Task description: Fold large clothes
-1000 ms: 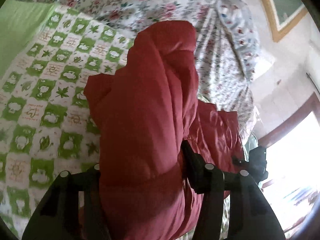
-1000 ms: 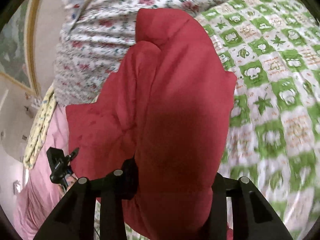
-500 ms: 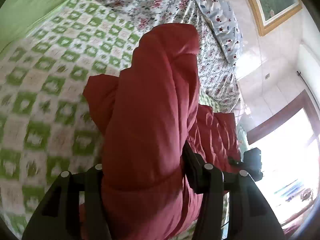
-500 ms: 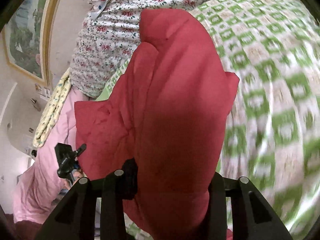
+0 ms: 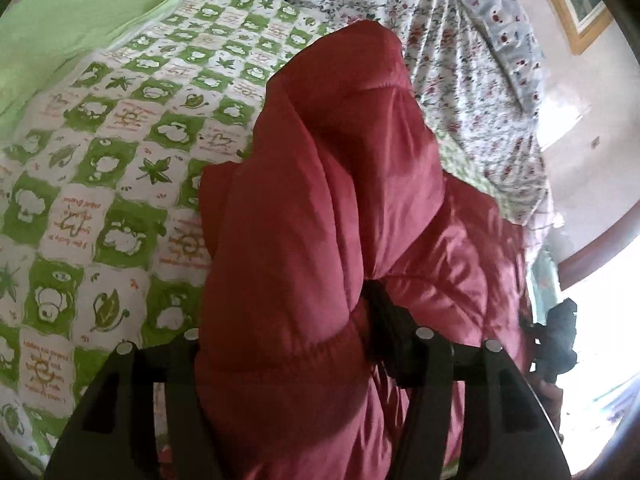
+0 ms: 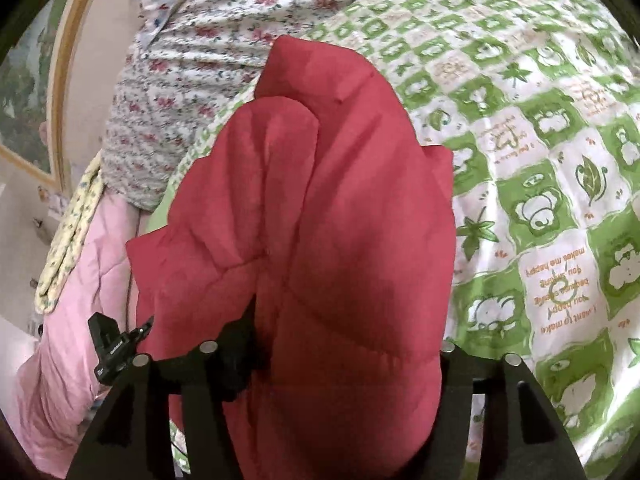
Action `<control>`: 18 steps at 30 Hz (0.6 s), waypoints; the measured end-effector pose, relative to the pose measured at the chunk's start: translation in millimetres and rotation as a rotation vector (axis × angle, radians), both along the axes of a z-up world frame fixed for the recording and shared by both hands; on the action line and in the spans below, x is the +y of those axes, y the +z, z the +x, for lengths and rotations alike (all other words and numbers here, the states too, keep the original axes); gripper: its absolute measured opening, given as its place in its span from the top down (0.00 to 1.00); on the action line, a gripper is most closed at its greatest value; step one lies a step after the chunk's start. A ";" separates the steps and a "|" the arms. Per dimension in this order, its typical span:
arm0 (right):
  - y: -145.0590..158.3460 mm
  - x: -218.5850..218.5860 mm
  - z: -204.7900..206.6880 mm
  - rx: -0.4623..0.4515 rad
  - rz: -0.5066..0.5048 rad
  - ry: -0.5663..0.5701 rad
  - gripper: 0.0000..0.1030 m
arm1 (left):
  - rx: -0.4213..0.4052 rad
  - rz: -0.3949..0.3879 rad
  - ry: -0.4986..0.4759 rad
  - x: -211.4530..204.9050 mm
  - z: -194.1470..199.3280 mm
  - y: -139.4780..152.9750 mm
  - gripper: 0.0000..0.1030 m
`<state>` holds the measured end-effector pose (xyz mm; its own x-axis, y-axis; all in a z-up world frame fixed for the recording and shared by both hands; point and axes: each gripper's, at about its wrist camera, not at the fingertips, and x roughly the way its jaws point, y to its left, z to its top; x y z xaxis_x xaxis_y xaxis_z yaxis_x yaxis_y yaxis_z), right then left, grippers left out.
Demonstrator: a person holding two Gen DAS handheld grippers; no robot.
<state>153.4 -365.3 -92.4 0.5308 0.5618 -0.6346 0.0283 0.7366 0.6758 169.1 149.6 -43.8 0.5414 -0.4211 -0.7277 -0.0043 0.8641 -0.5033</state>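
Note:
A puffy red quilted jacket hangs bunched between my two grippers above the bed. My left gripper is shut on a thick fold of it near an elastic hem; the fabric fills the jaws and hides the fingertips. In the right wrist view the same red jacket bulges up from my right gripper, which is shut on another thick fold. Each view shows the other gripper as a small black shape at the jacket's far edge: the right gripper and the left gripper.
A green-and-white checked bedspread lies under the jacket. A floral quilt is heaped at the headboard end. A pink quilt lies at the left. A framed picture hangs on the wall; a bright window is at the right.
Both cameras have tilted back down toward the bed after swinging up toward the wall. The jacket stays gripped in both grippers and sits a little lower over the bedspread.

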 end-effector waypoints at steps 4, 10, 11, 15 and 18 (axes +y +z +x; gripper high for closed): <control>-1.1 -0.3 -0.2 0.007 -0.014 -0.021 0.31 | 0.003 0.084 0.024 -5.9 2.1 2.0 0.31; 8.3 -2.9 -12.5 -0.009 -0.055 -0.058 0.22 | -0.006 0.157 0.074 -7.4 -11.5 16.3 0.25; 10.7 -2.4 -14.8 -0.012 -0.068 -0.062 0.22 | -0.013 0.175 0.086 -6.9 -16.1 20.5 0.24; 24.8 -0.3 -25.4 -0.035 -0.143 -0.075 0.22 | -0.042 0.247 0.127 -5.2 -28.5 33.2 0.21; 34.9 -0.6 -33.8 -0.058 -0.190 -0.102 0.22 | -0.054 0.297 0.164 -1.1 -35.3 41.5 0.21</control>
<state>119.6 -365.9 -57.5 0.6173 0.3769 -0.6906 0.0741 0.8461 0.5279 133.8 148.5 -2.3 0.6254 -0.0990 -0.7740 -0.1354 0.9631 -0.2326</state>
